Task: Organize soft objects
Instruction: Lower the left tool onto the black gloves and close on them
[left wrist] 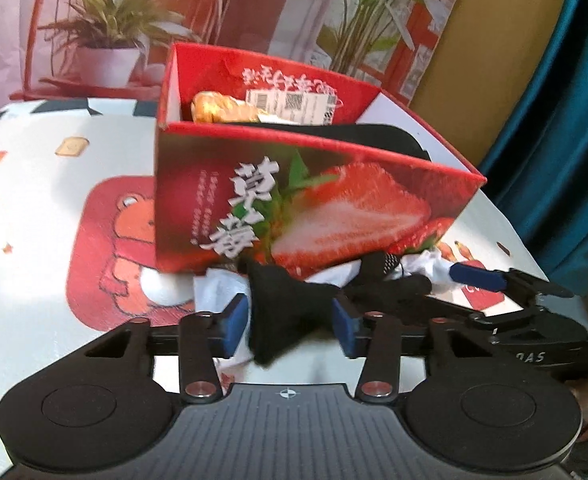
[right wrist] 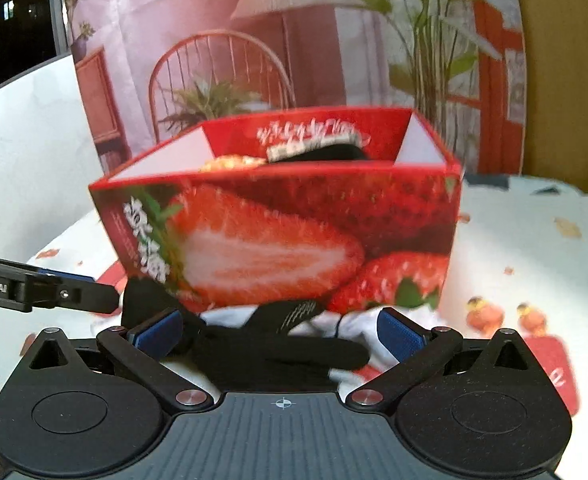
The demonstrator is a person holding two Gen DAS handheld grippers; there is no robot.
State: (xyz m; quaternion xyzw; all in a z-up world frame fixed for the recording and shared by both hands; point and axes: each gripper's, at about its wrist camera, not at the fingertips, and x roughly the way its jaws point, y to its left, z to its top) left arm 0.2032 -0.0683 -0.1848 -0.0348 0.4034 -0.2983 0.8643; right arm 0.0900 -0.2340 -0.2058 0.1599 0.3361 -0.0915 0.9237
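Two grippers work one heap. Left gripper (left wrist: pixel 290 318): fingers (left wrist: pixel 236 320) pinch a bunched black sock (left wrist: pixel 282 312), pads pressing its sides. Right gripper (right wrist: pixel 278 332): fingers spread wide, nothing held, a black glove (right wrist: pixel 294 346) lying between them on white cloth (right wrist: pixel 354 324). All limp, light, likely to sag and trail; best taken at a thick fold mid-body. Heap lies on the worktop (left wrist: pixel 34 184), against the front of the strawberry box (left wrist: pixel 314 200), already part filled.
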